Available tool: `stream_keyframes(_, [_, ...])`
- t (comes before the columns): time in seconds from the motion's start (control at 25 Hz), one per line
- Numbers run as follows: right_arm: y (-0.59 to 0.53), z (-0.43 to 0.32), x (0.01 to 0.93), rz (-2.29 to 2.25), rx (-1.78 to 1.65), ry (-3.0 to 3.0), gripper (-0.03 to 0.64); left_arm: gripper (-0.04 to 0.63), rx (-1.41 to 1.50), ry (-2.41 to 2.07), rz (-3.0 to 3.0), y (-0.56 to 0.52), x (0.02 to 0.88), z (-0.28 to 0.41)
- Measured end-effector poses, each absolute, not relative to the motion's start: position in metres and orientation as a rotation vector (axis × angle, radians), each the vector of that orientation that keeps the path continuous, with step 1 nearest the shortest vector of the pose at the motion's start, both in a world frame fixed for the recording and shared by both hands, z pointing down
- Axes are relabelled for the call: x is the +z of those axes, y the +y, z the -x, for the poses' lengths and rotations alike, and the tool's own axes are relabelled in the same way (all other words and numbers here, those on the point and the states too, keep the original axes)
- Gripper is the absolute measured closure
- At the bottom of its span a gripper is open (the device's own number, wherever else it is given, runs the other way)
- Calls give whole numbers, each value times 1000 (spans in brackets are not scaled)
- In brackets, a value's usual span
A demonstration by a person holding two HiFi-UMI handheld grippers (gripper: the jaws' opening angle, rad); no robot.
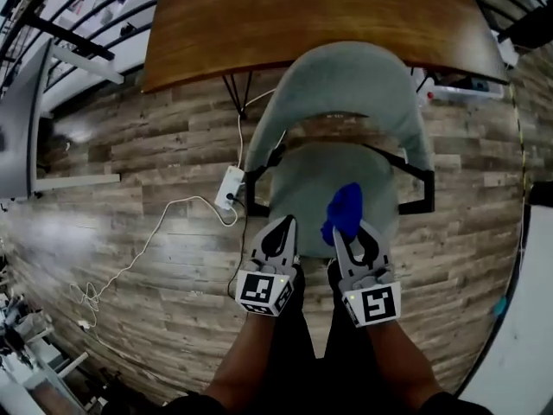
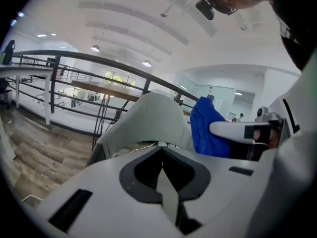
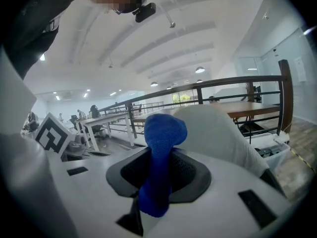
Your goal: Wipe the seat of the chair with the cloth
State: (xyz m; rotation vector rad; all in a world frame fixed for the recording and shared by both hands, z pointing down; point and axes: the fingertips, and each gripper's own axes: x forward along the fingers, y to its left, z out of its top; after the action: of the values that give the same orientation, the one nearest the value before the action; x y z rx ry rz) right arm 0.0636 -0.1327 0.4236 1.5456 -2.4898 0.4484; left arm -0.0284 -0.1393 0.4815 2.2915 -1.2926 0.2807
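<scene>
Head view: right tongs (image 1: pixel 352 230) clamp the cloth (image 1: pixel 344 207) above the seat (image 1: pixel 302 188), left tongs (image 1: pixel 283 226) closed, empty.

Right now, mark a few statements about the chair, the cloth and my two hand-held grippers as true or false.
1. The right hand-held gripper is shut on the blue cloth. True.
2. The left hand-held gripper clamps an armrest. False: its jaws are together on nothing, near the seat's front edge.
3. The cloth lies spread flat on the seat. False: it is bunched in the jaws.
4. A wooden table stands beyond the chair's backrest. True.
5. The floor is carpeted. False: it shows wood planks.
</scene>
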Motion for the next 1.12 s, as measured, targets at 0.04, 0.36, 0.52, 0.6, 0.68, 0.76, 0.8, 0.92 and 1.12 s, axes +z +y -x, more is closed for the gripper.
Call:
stream_keyframes(0.04, [-132,-62,435,-1546,460,-2481,515,588,278,-1306,-2290,-141,490,29])
stream_keyframes(0.36, [-126,-54,522,-1420,522,-2437,515,588,274,-1350,-2320,-153,541,27])
stream_keyframes(0.52, [-140,-50,550,-1390,529,-2456,515,588,243,-1380,-2289,-162,560,26])
stream_keyframes(0.6, [-151,-46,563,-1367,545,-2458,515,588,228,-1379,-2280,-167,569,24])
stream_keyframes(0.68, [-162,-40,576,-1353,550,-2471,515,588,227,-1385,-2278,-172,581,26])
stream_keyframes(0.76, [-170,-33,588,-1337,545,-2488,515,588,242,-1399,-2272,-173,594,31])
stream_keyframes(0.8, [-173,-30,594,-1326,542,-2494,515,588,249,-1406,-2267,-172,600,33])
stream_keyframes(0.92, [-182,-20,609,-1281,543,-2503,515,588,272,-1416,-2250,-166,615,38])
stream_keyframes(1.12, [-196,-5,630,-1221,523,-2478,515,588,286,-1405,-2180,-158,633,40])
